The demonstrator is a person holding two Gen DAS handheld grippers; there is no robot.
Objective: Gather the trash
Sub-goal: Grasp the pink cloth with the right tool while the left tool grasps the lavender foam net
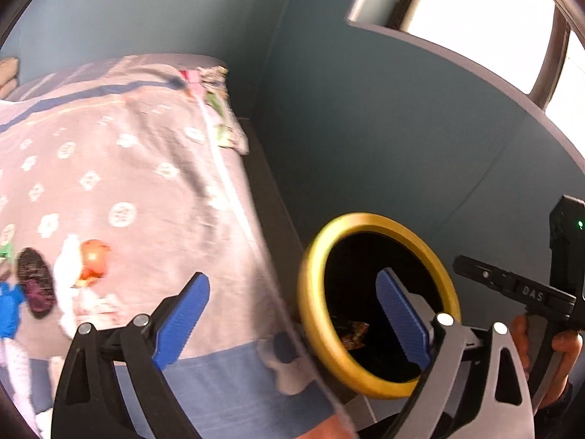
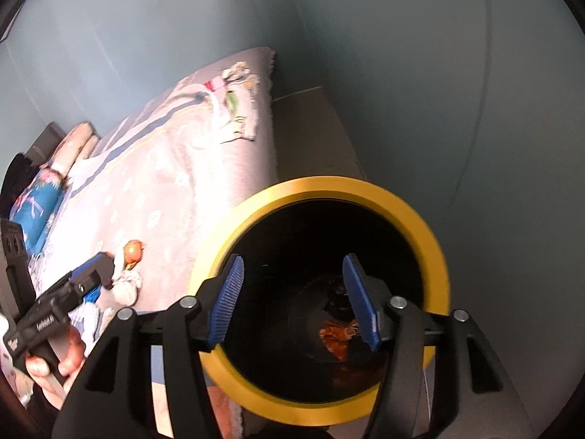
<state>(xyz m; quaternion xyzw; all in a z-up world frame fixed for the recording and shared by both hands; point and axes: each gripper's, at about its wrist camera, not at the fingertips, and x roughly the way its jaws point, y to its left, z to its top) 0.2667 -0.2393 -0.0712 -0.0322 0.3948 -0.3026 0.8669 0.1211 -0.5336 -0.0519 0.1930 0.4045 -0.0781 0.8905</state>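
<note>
You're looking at a bed [image 1: 153,190] wearing a grey patterned blanket [image 1: 109,139]. Lying on it: an orange-red wrapper [image 1: 94,259], white crumpled paper [image 1: 69,256], a dark oval scrap [image 1: 34,278], a blue piece [image 1: 9,307]. Pillows [image 2: 78,142] are sitting at the far end.

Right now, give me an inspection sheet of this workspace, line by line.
Surface: bed with grey patterned blanket, rumpled.
Job's things: black bin with yellow rim beside the bed; orange wrapper already at its bottom.
Clutter: orange-and-white scraps, dark oval item, blue item on the blanket; folded floral cloth at the far end.
Grippers: left tongs open, empty, near the blanket edge; right tongs open, empty, over the bin mouth.
Cables: nothing seen.
Surroundings: blue-grey wall, bright window.
</note>
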